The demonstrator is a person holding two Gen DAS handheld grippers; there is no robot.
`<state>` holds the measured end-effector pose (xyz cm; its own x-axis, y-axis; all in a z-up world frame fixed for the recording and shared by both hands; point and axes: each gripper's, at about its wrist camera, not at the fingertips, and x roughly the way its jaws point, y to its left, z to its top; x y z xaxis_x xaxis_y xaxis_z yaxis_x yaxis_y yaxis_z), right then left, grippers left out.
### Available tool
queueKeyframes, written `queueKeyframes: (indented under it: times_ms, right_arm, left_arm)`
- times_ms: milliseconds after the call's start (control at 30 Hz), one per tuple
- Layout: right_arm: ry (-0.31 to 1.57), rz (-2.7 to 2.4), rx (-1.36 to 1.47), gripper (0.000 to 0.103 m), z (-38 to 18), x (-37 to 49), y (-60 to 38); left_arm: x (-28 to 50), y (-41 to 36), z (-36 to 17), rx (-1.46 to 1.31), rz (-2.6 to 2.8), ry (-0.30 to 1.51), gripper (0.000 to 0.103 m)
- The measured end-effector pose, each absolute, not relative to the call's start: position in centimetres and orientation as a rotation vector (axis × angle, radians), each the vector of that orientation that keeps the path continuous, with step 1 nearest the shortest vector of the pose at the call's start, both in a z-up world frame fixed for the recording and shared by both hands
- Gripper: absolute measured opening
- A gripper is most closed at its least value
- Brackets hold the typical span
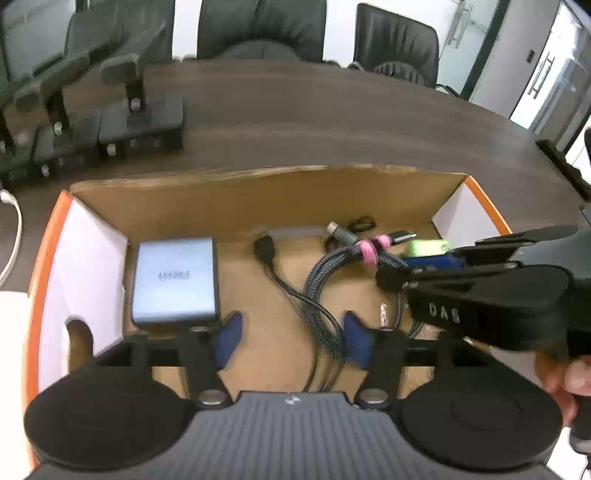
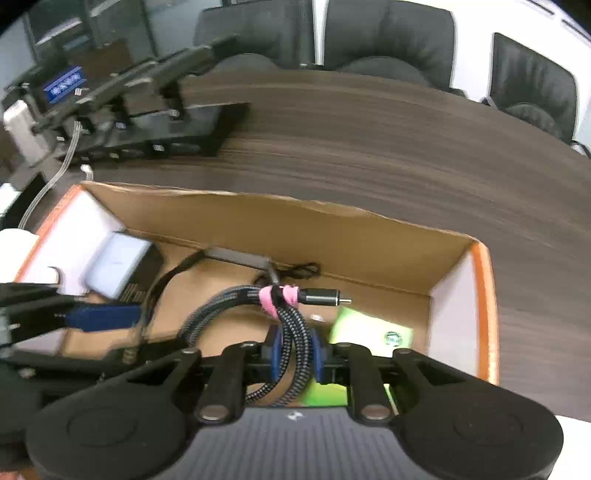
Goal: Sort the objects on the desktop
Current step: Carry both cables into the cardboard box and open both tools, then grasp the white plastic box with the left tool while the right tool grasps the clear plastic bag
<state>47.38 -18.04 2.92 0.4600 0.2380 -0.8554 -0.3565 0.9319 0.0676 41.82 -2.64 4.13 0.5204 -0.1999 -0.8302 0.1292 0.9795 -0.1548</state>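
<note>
An open cardboard box [image 1: 258, 199] with an orange rim stands on the dark table. In it lie a silver power bank [image 1: 175, 280], a thin black cable [image 1: 284, 288], a green packet [image 2: 369, 332] and a braided cable [image 2: 295, 343] bound with pink ties. My left gripper [image 1: 291, 341] hangs open over the box floor, nothing pressed between its blue pads; the black cable runs past its right pad. My right gripper [image 2: 297, 354] reaches into the box from the right. Its pads sit against both sides of the braided cable's loop.
Several black desk devices [image 1: 110, 122] with cables stand at the back left of the table [image 1: 351, 122]. A white cable [image 1: 14, 236] lies left of the box. Black office chairs [image 1: 258, 29] line the far edge. A hand [image 1: 569, 380] holds the right gripper.
</note>
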Motion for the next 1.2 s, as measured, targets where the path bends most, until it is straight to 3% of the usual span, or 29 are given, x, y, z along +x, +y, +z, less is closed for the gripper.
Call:
queueKeyframes:
  times_ms: [67, 133, 300, 367, 400, 433, 633, 1200]
  right_arm:
    - [1.035, 0.352, -0.123, 0.024, 3.0, 47.5, -18.5]
    - [1.034, 0.365, -0.069, 0.043, 4.0, 47.1, -19.1]
    - [1.008, 0.359, -0.054, 0.066, 8.0, 45.3, -19.7]
    - [1.019, 0.353, -0.042, 0.080, 9.5, 44.4, -20.0]
    - [1.029, 0.346, -0.034, 0.089, 10.2, 43.8, -20.3]
    - [1.041, 0.337, -0.027, 0.092, 10.7, 43.2, -20.6]
    - [1.064, 0.305, -0.055, 0.092, 12.2, 38.9, -21.3]
    - [1.010, 0.402, 0.024, 0.093, 10.1, 21.4, -24.2]
  left_arm:
    - [41.1, -2.1, 5.0, -0.122, -0.224, 0.990, 0.070]
    - [40.6, -1.5, 6.2, -0.135, -0.216, 0.971, 0.081]
    - [38.7, 0.5, 9.8, -0.103, -0.117, 0.938, 0.086]
    - [37.6, 1.2, 10.7, -0.105, -0.070, 0.961, 0.091]
    - [37.1, 1.5, 10.9, -0.096, -0.039, 0.974, 0.099]
    - [36.6, 1.7, 10.9, -0.086, -0.012, 0.977, 0.103]
    - [32.4, 2.1, 10.9, -0.054, 0.045, 0.999, 0.103]
    - [15.1, 1.6, 8.1, -0.005, -0.044, 0.944, 0.103]
